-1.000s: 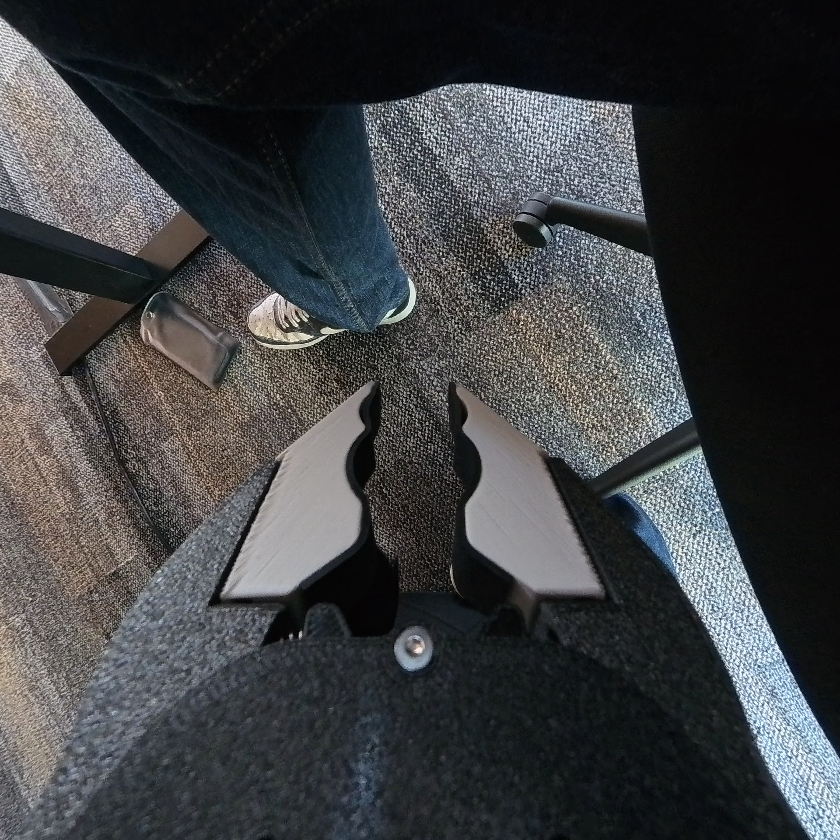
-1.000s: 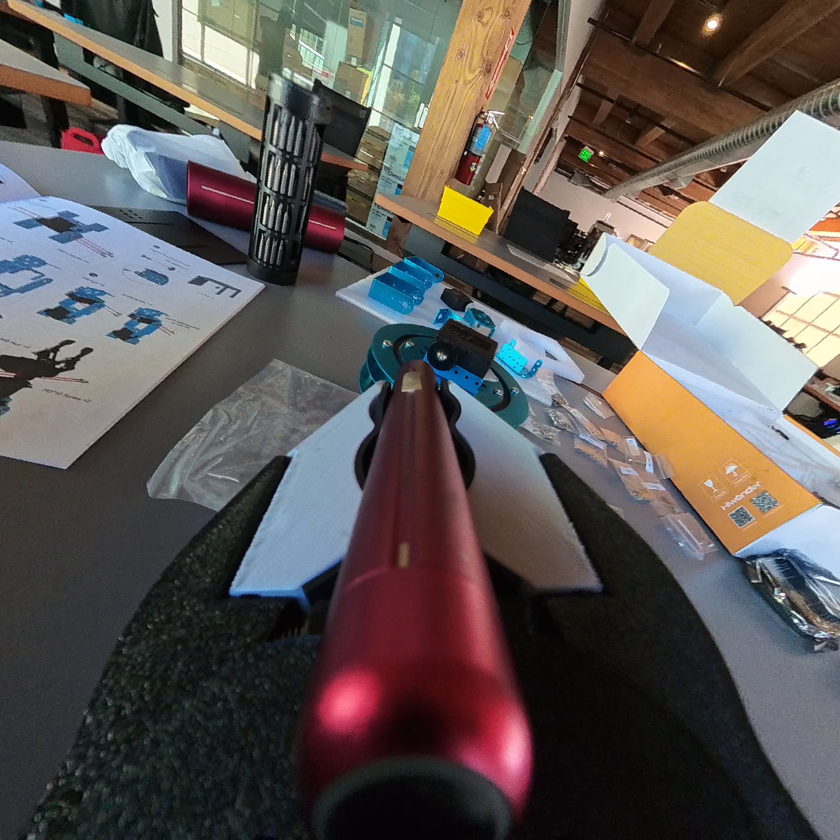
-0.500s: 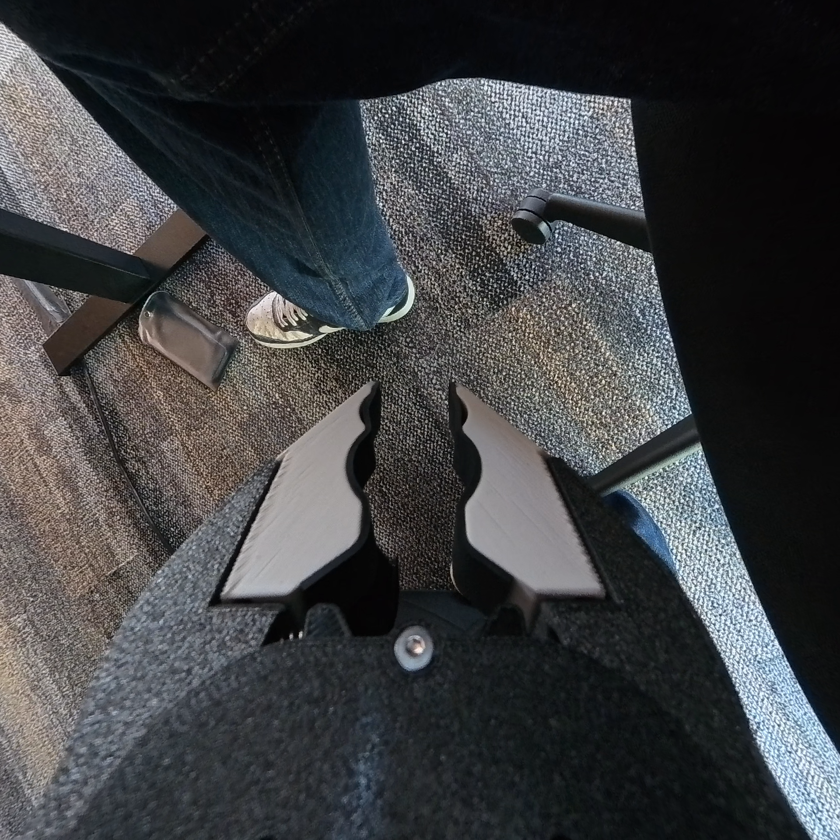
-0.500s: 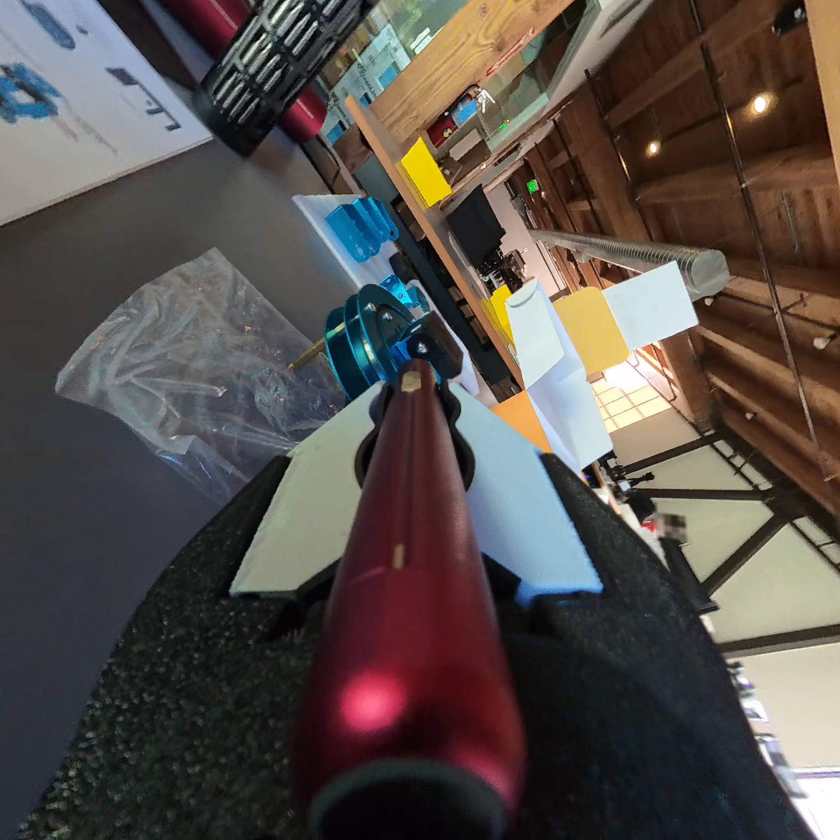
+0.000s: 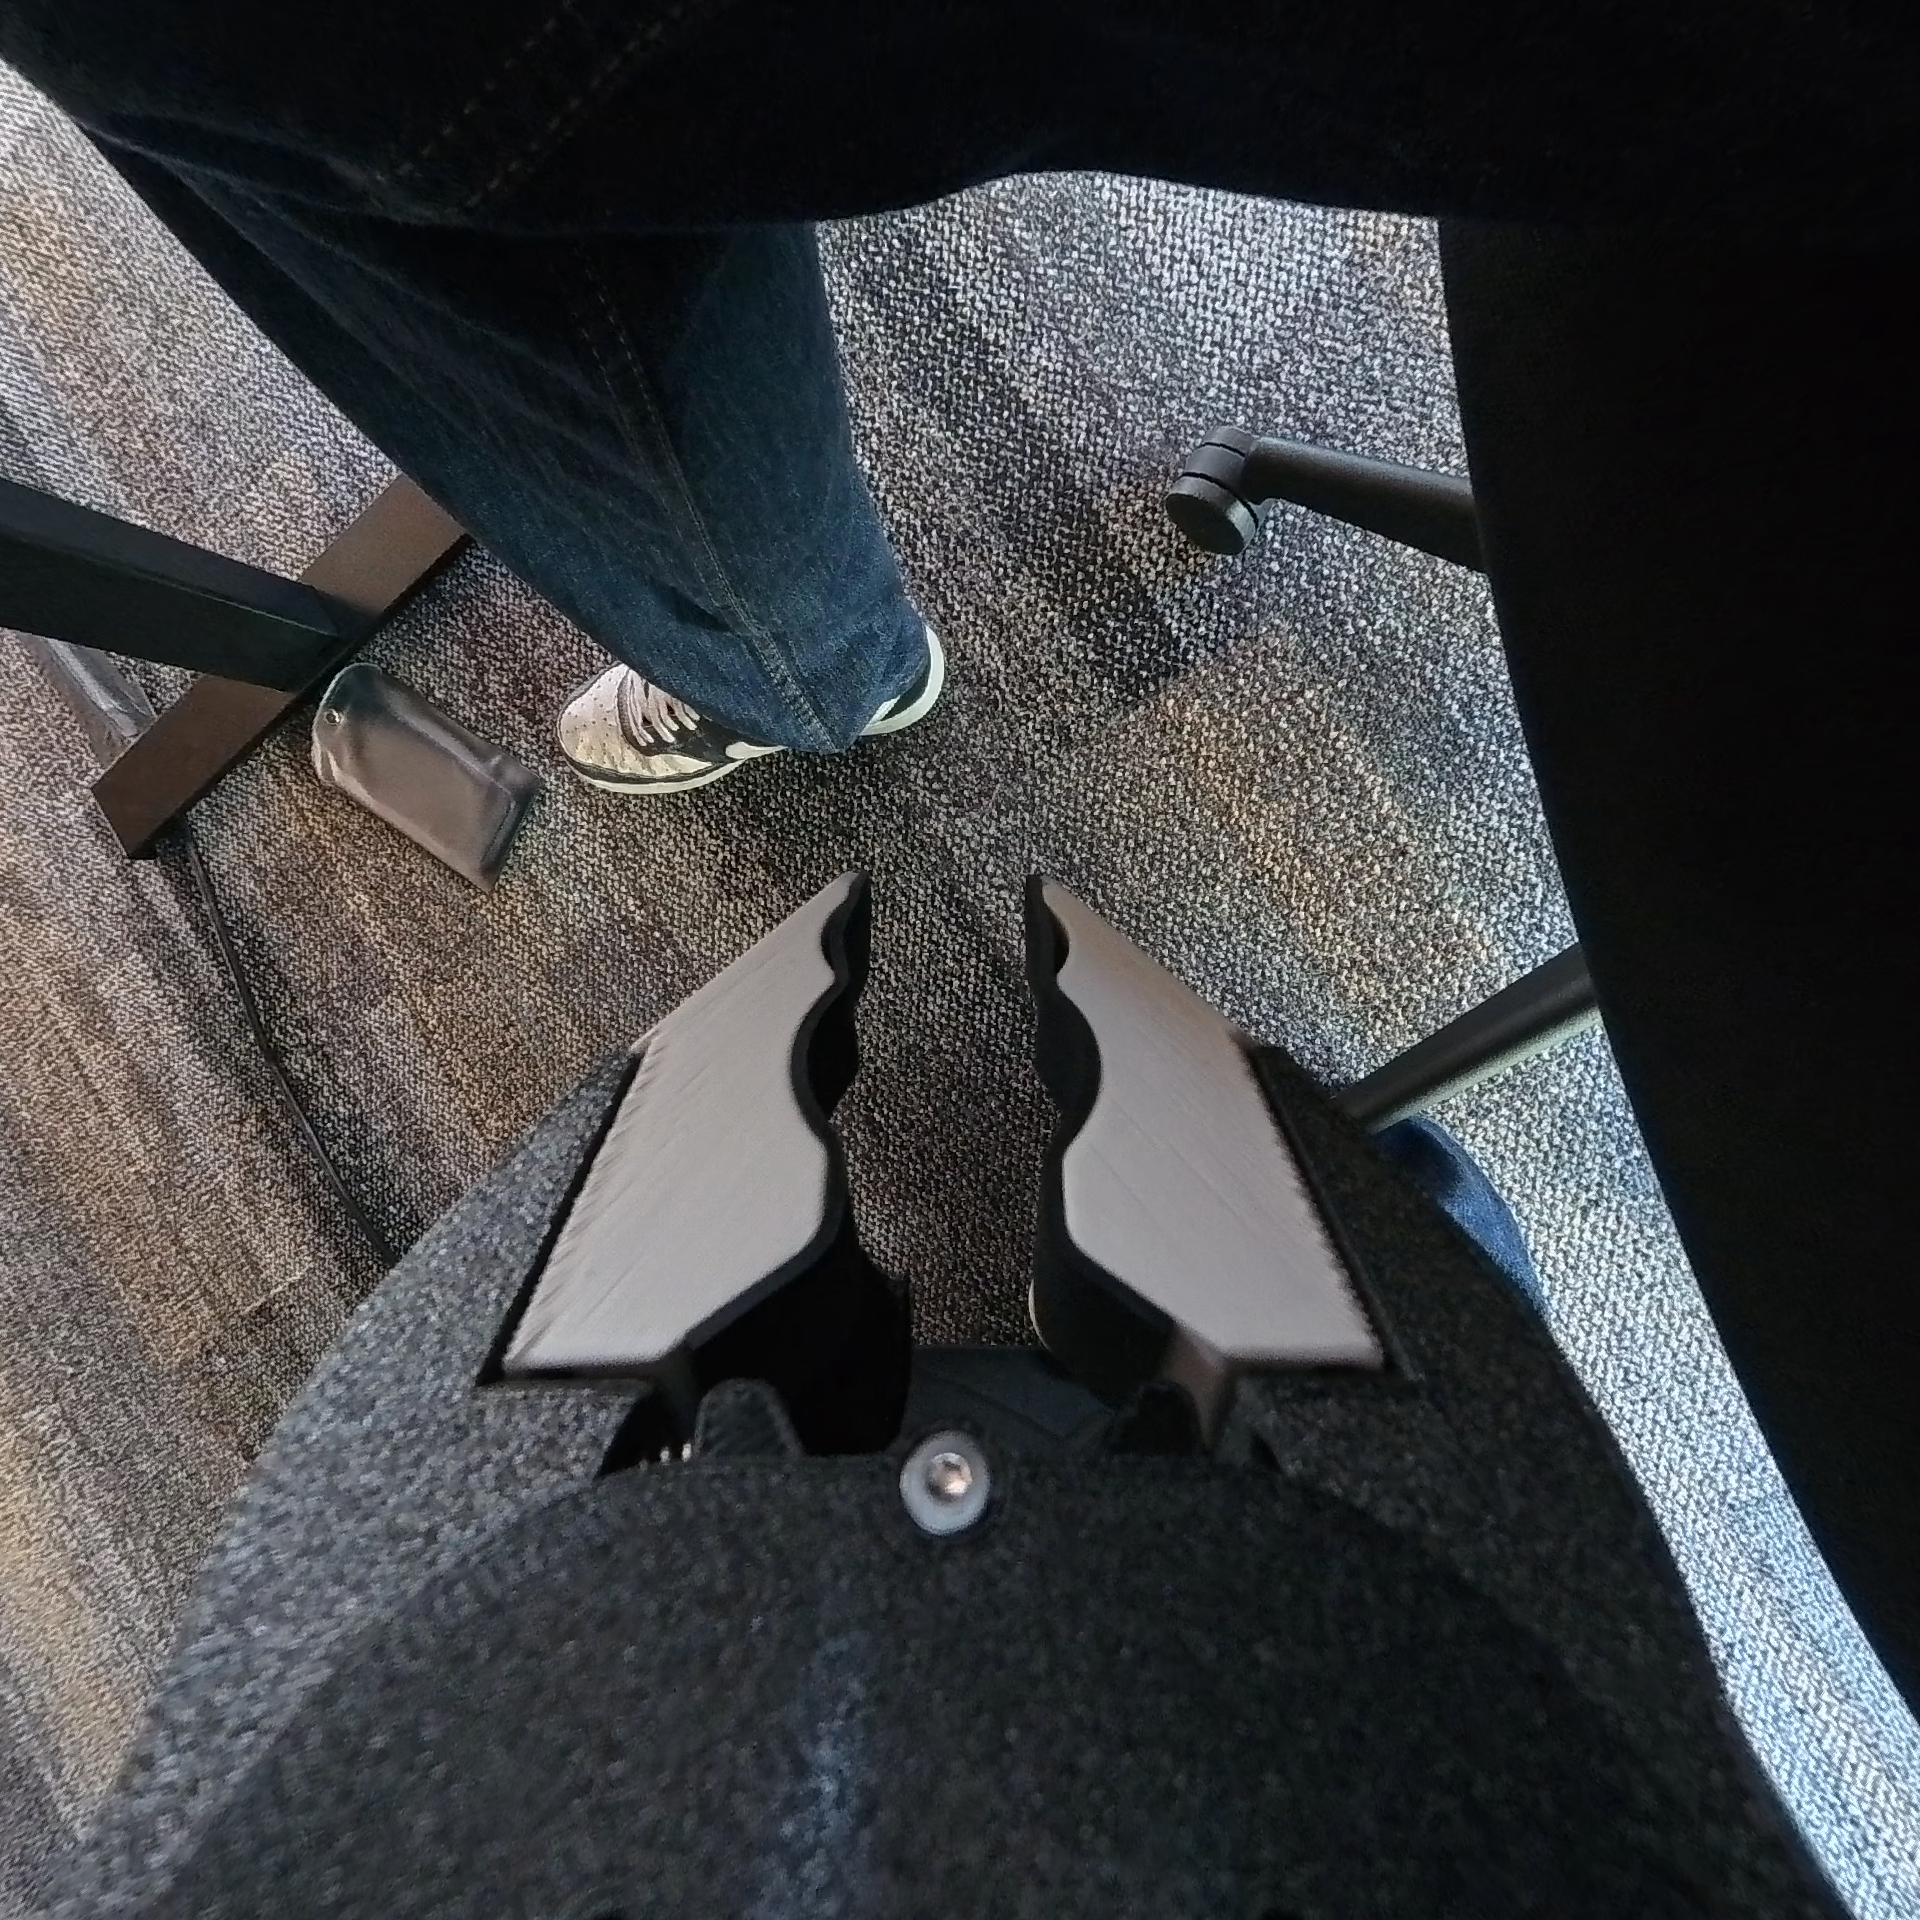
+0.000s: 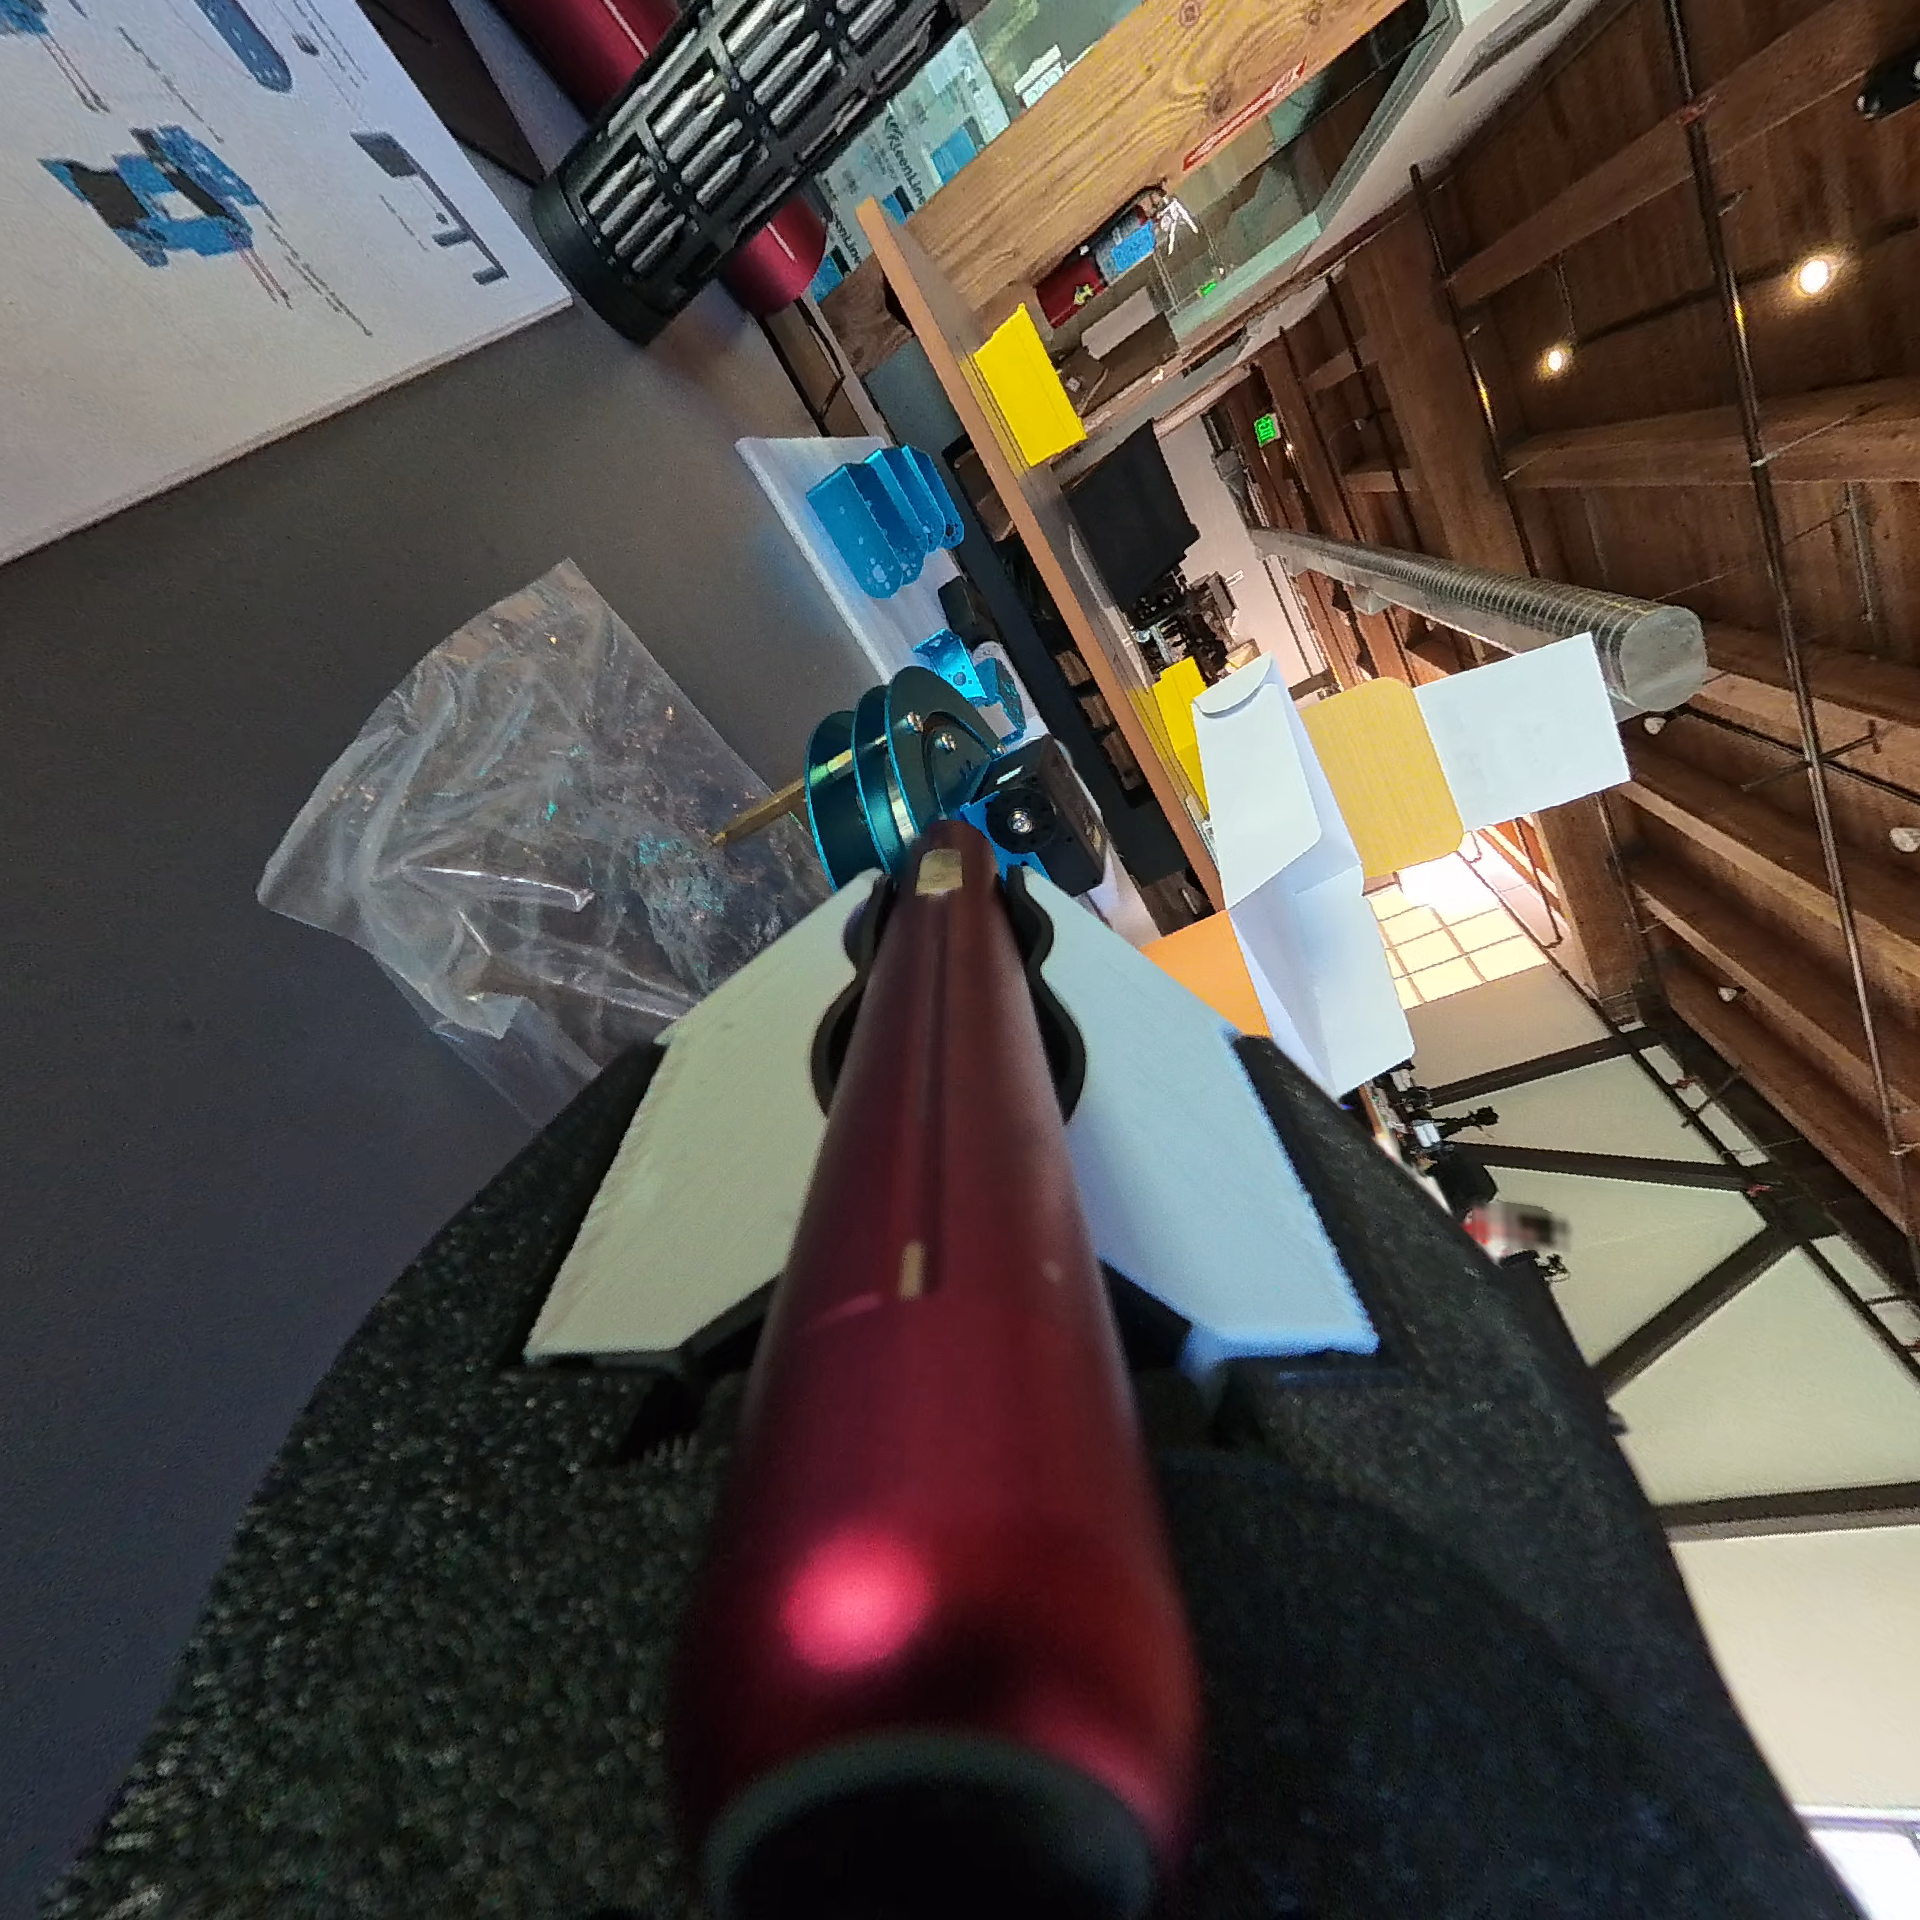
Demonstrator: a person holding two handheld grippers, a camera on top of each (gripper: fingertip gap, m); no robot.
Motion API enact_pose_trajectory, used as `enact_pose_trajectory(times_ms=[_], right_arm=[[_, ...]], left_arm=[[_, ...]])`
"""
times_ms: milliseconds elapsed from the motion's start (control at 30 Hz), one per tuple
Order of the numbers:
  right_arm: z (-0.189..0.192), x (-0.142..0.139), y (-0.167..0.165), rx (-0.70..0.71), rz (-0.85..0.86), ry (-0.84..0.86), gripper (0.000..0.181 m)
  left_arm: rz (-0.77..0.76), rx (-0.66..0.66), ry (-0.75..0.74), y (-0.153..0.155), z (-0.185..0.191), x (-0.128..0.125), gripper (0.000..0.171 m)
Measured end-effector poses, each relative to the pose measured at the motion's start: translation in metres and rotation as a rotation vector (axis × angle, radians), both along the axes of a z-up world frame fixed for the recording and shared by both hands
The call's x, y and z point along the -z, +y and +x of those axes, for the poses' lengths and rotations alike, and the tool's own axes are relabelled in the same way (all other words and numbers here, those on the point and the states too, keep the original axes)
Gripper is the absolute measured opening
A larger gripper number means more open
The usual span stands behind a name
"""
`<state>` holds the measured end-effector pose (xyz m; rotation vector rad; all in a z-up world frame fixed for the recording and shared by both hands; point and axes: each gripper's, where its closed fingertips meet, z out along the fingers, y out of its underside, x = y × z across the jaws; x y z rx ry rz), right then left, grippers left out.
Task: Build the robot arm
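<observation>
Screwdriver (image 6: 935, 1299) lengthwise in right hand-held gripper (image 6: 940, 894), tip forward.

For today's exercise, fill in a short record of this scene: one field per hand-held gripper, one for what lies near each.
Left hand-held gripper: open, empty, pointing down at the carpet
Near left: sneaker, chair caster, black pouch
Right hand-held gripper: shut on red screwdriver
Near right: blue round assembly, clear plastic bag, open orange box

Daylit, fisheye-warped (foreground perhaps defocused)
</observation>
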<state>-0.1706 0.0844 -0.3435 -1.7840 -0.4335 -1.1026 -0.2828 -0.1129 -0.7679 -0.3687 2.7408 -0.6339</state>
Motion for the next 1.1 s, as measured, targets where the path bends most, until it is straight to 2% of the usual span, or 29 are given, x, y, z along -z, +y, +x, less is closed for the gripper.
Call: enact_pose_trajectory(times_ms=[33, 200, 367, 467, 633, 767, 900, 1100], right_arm=[[0.0, 0.0, 0.0, -0.006, 0.01, 0.015, 0.02], [0.002, -0.002, 0.002, -0.015, 0.08, 0.129, 0.02], [0.008, -0.009, 0.002, 0.059, 0.212, 0.303, 0.02], [0.004, -0.012, 0.002, 0.09, 0.265, 0.342, 0.02], [0.001, -0.012, 0.004, 0.118, 0.166, 0.095, 0.02], [0.001, -0.012, 0.006, 0.077, 0.106, -0.11, 0.02], [0.002, 0.0, 0.009, 0.066, 0.014, -0.3, 0.02], [-0.003, 0.014, 0.017, 0.059, -0.041, -0.349, 0.02]], left_arm=[[0.0, 0.0, 0.0, 0.0, 0.0, 0.0, 0.028], [0.002, 0.0, 0.0, 0.0, 0.0, 0.0, 0.028], [0.001, 0.002, 0.003, 0.0, 0.0, 0.001, 0.028], [0.007, 0.008, 0.004, -0.001, 0.0, 0.001, 0.028], [-0.016, 0.025, 0.015, -0.013, -0.003, -0.003, 0.028], [0.008, 0.046, 0.016, -0.013, -0.011, 0.002, 0.028], [0.006, 0.04, 0.021, -0.013, -0.015, 0.003, 0.028], [0.009, 0.011, 0.024, -0.005, -0.01, 0.005, 0.028]])
